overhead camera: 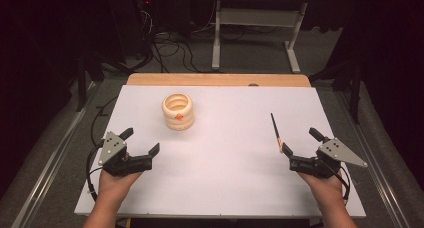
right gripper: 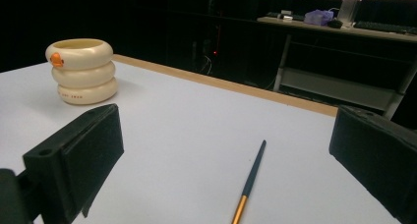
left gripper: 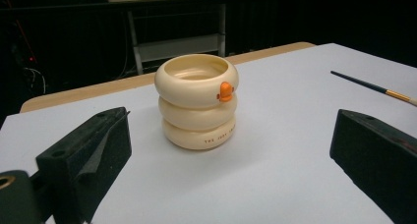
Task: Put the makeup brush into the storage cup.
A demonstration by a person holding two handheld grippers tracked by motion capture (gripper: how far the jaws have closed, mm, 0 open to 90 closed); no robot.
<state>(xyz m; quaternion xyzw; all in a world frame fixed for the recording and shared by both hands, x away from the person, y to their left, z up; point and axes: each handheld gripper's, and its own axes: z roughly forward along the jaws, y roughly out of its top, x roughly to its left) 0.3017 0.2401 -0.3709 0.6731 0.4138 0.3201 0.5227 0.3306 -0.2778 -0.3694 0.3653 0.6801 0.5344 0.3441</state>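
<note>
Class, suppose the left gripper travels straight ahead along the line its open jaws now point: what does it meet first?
Most likely the cream ribbed ring-stacked cup with the small orange figure. It stands upright, centred between the jaws of the left gripper, with bare white tabletop before it; the exact gap is unclear.

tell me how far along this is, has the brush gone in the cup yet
Nothing looks done yet. The paintbrush lies flat on the white table, apart from the cream ringed cup, which stands upright and looks empty. The left gripper and right gripper both stand open, holding nothing. Picking up the brush and putting it in the cup is likely left.
</note>
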